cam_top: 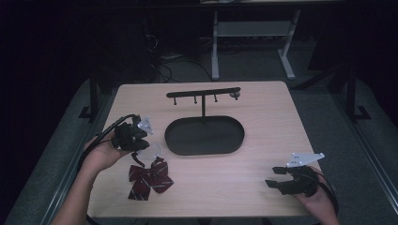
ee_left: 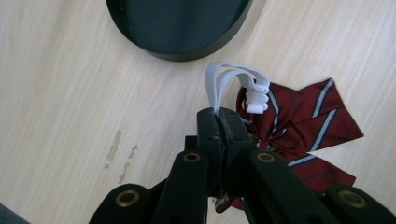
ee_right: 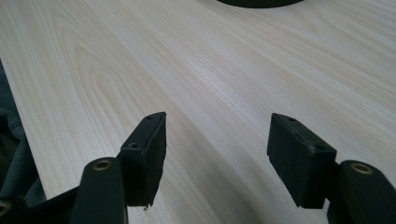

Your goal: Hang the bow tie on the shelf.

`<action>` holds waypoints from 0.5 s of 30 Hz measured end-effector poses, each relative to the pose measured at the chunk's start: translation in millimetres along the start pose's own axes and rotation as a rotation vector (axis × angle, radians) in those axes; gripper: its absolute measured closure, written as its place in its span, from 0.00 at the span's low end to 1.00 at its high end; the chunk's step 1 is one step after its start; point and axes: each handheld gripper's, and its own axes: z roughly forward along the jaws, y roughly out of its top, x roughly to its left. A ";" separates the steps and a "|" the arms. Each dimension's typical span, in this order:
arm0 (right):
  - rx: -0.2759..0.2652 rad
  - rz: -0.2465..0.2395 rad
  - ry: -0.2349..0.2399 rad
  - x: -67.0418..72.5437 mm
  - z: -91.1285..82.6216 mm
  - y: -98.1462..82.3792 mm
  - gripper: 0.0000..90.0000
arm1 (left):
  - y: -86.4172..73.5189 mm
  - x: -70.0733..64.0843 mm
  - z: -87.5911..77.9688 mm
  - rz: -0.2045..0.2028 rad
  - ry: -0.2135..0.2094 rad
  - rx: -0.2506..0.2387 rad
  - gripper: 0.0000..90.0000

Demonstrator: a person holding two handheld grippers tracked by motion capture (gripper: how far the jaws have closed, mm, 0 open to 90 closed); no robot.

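Two risks stand out, I think, both from the thin grip: the left hand-held gripper, at nine o'clock on the bench, has its jaws pressed together on just the white elastic band of the bow tie, so the band could slide out, or the dangling bow could swing and miss a peg of the stand. The bench is pale wood grain, smooth and flat. The stand at twelve o'clock is dark metal, an oval rimmed tray under a thin post and crossbar with small pegs. The bow tie, at seven o'clock, is soft maroon cloth with pale stripes, partly resting on the bench. The right hand-held gripper, at four o'clock, has its jaws apart, holding nothing.
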 end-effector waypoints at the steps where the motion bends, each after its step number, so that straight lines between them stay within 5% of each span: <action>1: 0.002 0.006 0.000 0.5 -0.1 0.2 0.41 | 2.2 -1.3 -4.6 0.011 0.005 -0.005 0.98; 15: -0.002 -0.004 0.001 -0.6 -0.3 -0.2 0.41 | 11.2 -7.1 -22.6 0.046 0.016 -0.007 0.98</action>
